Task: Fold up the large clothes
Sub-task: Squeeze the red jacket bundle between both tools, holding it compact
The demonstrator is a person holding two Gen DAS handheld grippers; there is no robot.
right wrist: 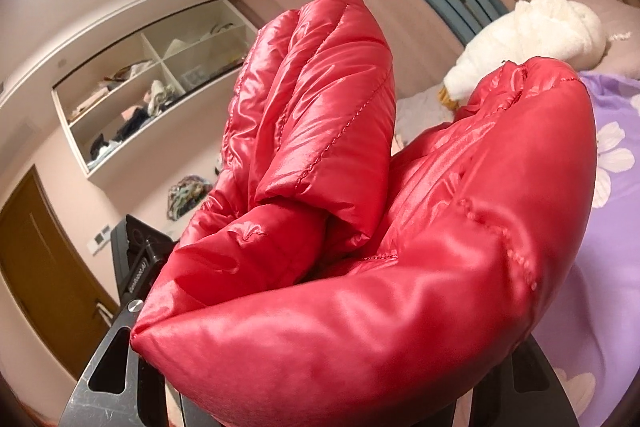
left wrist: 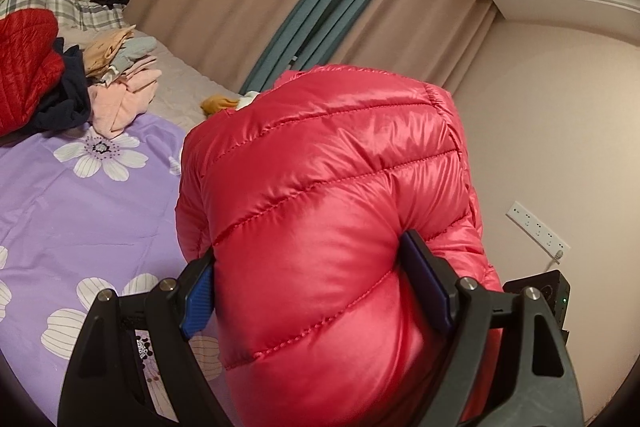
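Note:
A shiny red quilted down jacket (left wrist: 332, 195) fills the left wrist view, bunched and lifted above the bed. My left gripper (left wrist: 308, 287) is shut on a thick fold of it, its blue pads (left wrist: 200, 299) pressed into both sides. In the right wrist view the same jacket (right wrist: 380, 247) covers my right gripper (right wrist: 320, 379); a sleeve (right wrist: 316, 99) stands up on the left. The right fingertips are hidden under the fabric, so their state is unclear.
The bed has a purple flowered sheet (left wrist: 80, 207). A pile of clothes (left wrist: 80, 79) lies at its far left. A white plush toy (right wrist: 532, 39) lies by the curtains (left wrist: 320, 7). A wall shelf (right wrist: 152, 87) and a door (right wrist: 44, 267) stand to the left.

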